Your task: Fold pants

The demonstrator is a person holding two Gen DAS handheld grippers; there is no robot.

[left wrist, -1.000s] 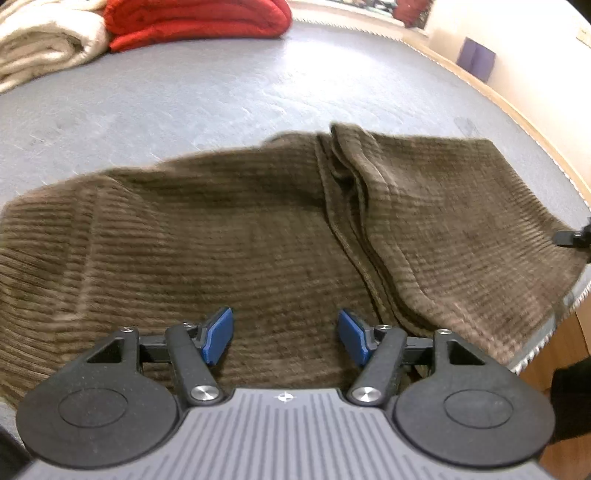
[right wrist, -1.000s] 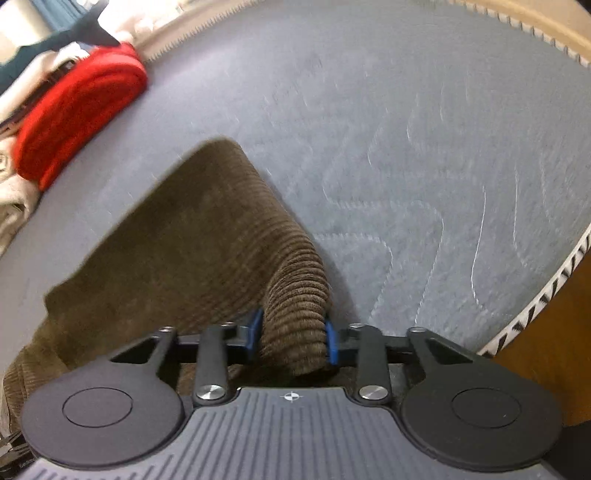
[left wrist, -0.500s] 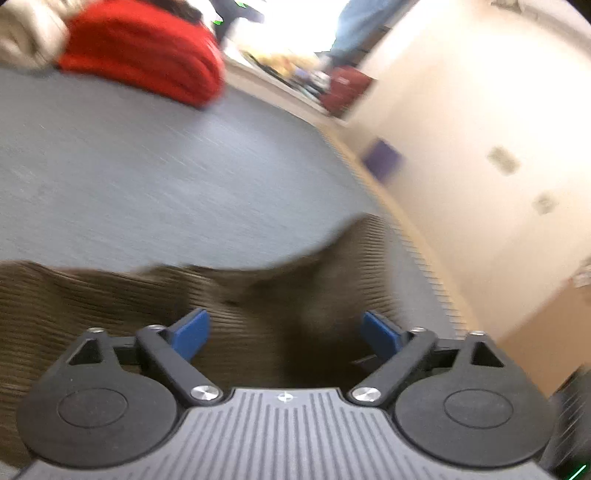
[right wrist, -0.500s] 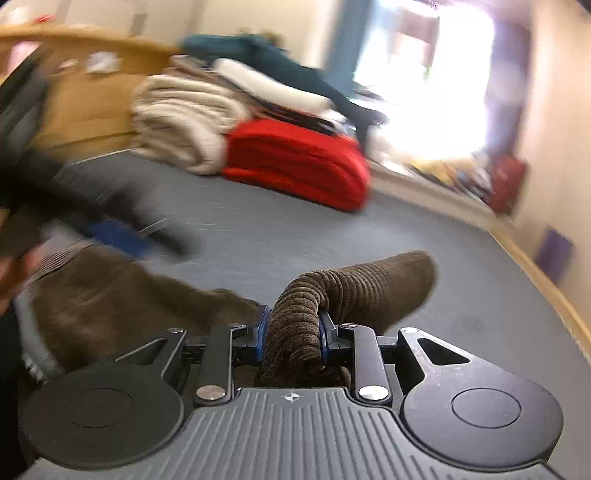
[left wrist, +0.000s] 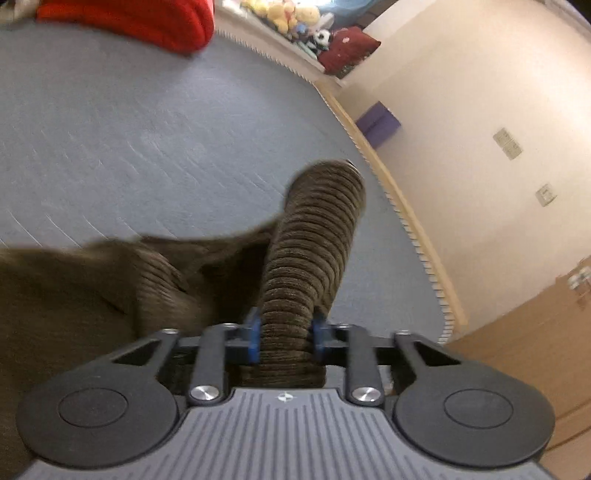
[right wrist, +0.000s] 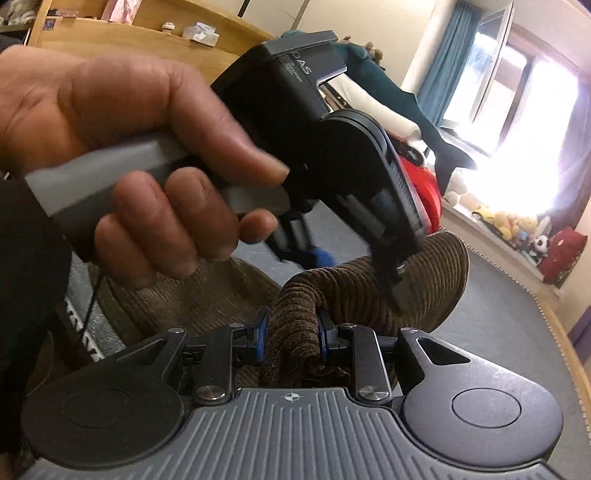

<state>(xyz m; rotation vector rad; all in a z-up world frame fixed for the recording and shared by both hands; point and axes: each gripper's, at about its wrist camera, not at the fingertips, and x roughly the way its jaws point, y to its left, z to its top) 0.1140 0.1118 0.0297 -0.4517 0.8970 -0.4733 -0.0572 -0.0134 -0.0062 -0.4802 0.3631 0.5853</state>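
- Bedding around the work: red blanket (left wrist: 125, 18) folded at the far edge of the grey mattress (left wrist: 147, 140); plush toys (left wrist: 284, 16) along the sill beyond; purple box (left wrist: 378, 120) by the cream wall; wooden shelf (right wrist: 140, 26) up left in the right wrist view.
- Blocking much of the right wrist view: hand (right wrist: 140, 147) wrapped round the handle of the left gripper (left wrist: 286, 339); body of that gripper crossing in front of the cloth.
- Pants (left wrist: 314, 251) lifted off the mattress at two bunched spots, remainder slumped lower left, blurred; long axis of the whole garment impossible to tell; pinched roll in the left wrist view running straight away from the camera, tip curling over; roll in the right wrist view arching up and off to the right.
- Brown wide-ribbed corduroy, ribs crosswise on each roll, thick and soft.
- Left gripper closing, blue pads (left wrist: 254, 338) pressed on a fold of pants; right gripper (right wrist: 291, 339) pinching another fold, cloth squeezed between its pads.
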